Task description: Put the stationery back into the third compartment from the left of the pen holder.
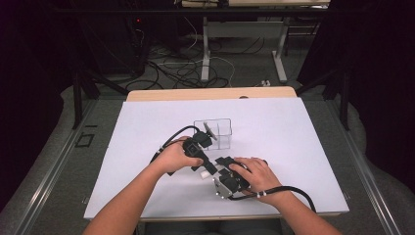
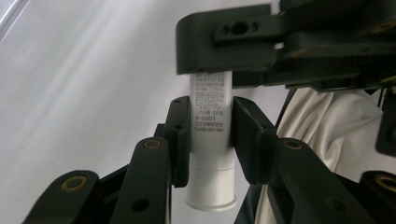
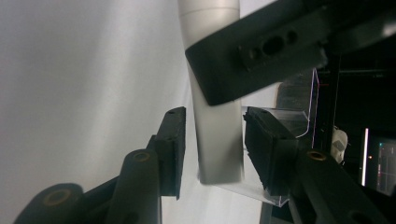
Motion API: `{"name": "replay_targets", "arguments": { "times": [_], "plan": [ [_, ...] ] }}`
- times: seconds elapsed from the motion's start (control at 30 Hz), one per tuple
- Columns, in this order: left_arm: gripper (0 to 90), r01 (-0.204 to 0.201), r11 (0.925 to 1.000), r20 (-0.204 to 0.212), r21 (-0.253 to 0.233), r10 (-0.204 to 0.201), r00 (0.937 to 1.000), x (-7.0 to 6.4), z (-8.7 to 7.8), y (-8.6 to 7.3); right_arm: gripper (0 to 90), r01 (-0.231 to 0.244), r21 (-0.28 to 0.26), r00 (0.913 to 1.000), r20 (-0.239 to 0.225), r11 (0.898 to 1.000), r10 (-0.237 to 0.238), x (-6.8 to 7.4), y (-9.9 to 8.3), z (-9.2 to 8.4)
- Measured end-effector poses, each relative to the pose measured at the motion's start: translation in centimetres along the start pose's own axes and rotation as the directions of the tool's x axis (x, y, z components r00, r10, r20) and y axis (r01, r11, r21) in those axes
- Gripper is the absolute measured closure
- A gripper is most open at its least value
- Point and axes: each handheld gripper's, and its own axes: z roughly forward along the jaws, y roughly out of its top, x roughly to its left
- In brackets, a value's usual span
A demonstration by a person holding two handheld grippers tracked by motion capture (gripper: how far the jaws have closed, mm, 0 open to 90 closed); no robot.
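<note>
White tube (image 2: 211, 140): Japanese print, "0120-201-034" legible.

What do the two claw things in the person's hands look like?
Both are black. The left claw and the right claw each have two flat black fingers on jointed bars with brass-coloured rivets. A thick black cable trails from each. The forearms are bare, with no sleeves.
</note>
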Motion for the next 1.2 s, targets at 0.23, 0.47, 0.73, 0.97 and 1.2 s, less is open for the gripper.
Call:
{"name": "replay_targets", "arguments": {
  "times": [0.23, 0.47, 0.73, 0.97, 1.2],
  "plan": [
    [69.4, -0.018, 0.9998, 0.013, 0.004, 0.018, 0.9997, -0.51, 0.05, 0.65, 64.6, 0.023, 0.015, 0.9997, -0.001, 1.0, -0.023, 0.1, -0.04, 0.1],
    [69.3, -0.019, 0.9996, 0.01, 0.021, 0.018, 0.9998, -0.61, 0.14, 0.74, 70.0, 0.063, 0.025, 0.998, -0.003, 0.998, -0.063, 0.09, -0.02, 0.13],
    [69.1, -0.023, 0.9997, 0.012, 0.007, 0.023, 0.9997, -0.55, 0.27, 0.63, 70.2, 0.068, 0.028, 0.9976, -0.007, 0.997, -0.068, 0.13, 0.0, 0.15],
    [68.6, -0.008, 1.0, 0.017, -0.004, 0.008, 0.9998, -0.57, 0.19, 0.47, 70.2, 0.062, 0.023, 0.998, -0.01, 0.998, -0.062, 0.05, -0.03, 0.14],
    [60.5, 0.02, 0.9981, 0.019, -0.058, -0.019, 0.9996, -0.24, -0.34, -0.21, 70.3, 0.052, 0.038, 0.9986, -0.013, 0.998, -0.052, 0.05, -0.28, 0.17]
  ]
}}
